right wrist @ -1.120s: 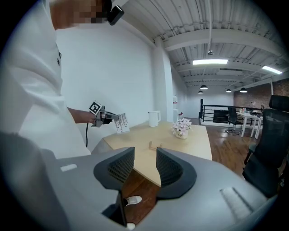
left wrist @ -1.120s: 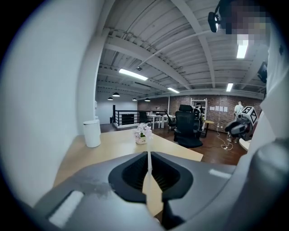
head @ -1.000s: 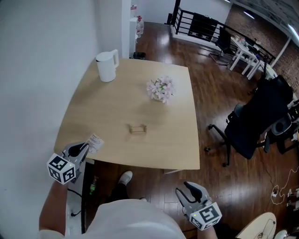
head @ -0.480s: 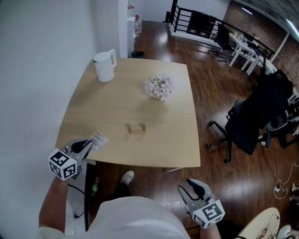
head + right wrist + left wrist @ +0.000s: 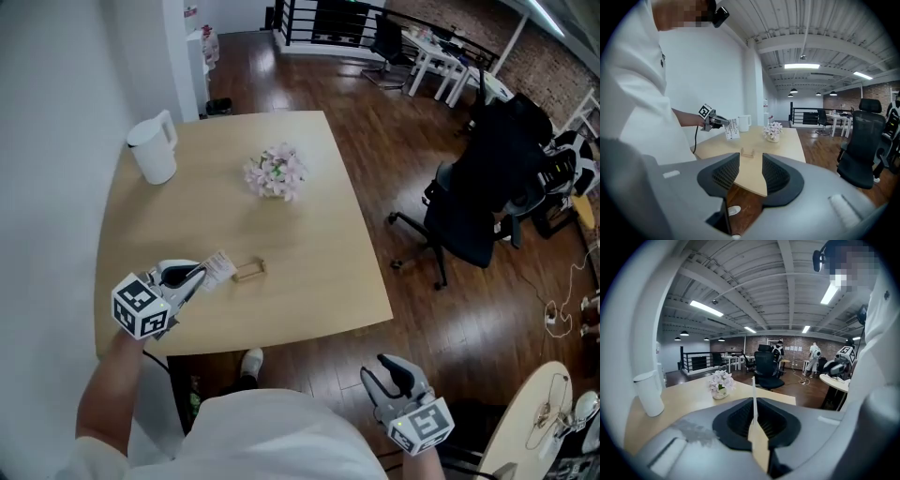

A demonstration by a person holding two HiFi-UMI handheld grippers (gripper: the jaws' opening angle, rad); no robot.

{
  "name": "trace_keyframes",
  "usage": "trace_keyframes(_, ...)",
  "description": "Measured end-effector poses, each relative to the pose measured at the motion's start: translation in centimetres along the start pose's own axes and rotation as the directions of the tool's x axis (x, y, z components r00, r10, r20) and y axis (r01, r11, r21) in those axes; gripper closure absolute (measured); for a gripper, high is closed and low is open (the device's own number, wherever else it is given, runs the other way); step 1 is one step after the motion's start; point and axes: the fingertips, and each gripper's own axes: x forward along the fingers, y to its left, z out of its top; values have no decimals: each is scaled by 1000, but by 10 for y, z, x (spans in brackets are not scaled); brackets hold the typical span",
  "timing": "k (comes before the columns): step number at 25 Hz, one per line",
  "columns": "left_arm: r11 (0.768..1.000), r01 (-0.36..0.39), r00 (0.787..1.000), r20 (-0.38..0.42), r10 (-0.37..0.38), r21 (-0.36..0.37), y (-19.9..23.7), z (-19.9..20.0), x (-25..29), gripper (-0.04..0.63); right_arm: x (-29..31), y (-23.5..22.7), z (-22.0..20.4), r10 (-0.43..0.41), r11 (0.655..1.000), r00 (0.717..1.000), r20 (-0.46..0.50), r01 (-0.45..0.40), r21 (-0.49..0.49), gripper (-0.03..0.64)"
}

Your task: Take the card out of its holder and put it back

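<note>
A white printed card sticks out of my left gripper, which is shut on it above the wooden table. In the left gripper view the card shows edge-on, pinched between the dark pads. The small wooden card holder stands empty on the table just right of the card's tip. My right gripper hangs open with nothing in it, off the table's near edge, over the floor. In its view the card, the holder and the left gripper are seen across the table.
A white jug stands at the table's far left corner and a pot of pale flowers behind the holder. A white wall runs along the left. A black office chair stands on the wood floor to the right.
My left gripper has carried the card from the table's near-left edge rightward, up close to the holder. The head view has swung, and the right gripper stays low and open.
</note>
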Motion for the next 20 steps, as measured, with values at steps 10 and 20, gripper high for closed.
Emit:
trace_keyframes(10,973,228,973,-49,-225,48,43,-21,84,579,39,19,6,-147,985,987,-57,152,85,460)
trace_keyframes(20,944,328,943,-62,-326,32,50,-36,122,580,56,35,12,-234,962,965,-116,247,116,460)
